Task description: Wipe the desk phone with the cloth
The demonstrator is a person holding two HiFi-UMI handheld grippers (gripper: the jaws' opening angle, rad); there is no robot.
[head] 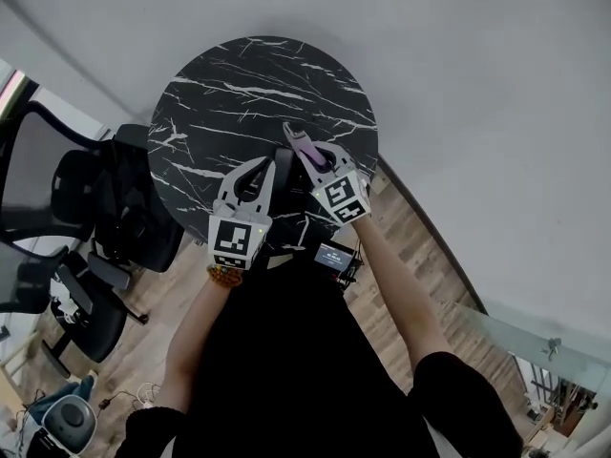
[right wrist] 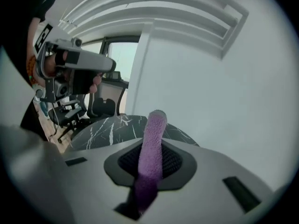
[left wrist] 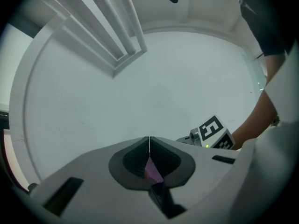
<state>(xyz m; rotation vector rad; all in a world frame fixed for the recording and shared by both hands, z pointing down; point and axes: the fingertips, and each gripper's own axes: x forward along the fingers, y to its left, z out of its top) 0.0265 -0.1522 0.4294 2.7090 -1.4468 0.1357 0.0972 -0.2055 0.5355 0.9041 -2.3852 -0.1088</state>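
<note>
I hold both grippers up in front of me over a round black marble table (head: 239,74). My right gripper (head: 307,153) is shut on a rolled purple cloth (head: 304,144), which sticks up past its jaws (right wrist: 153,134). My left gripper (head: 263,170) is beside it, a little lower, with its jaws shut tight (left wrist: 149,146); only a thin purple sliver shows behind the pads. A dark device with a small lit screen (head: 334,254), apparently the desk phone, sits at the table's near edge under my right arm, mostly hidden.
Black office chairs (head: 91,218) stand left of the table on a wooden floor. A pale wall curves behind the table. The right gripper view shows the table (right wrist: 107,127) and the left gripper (right wrist: 74,69) raised at left.
</note>
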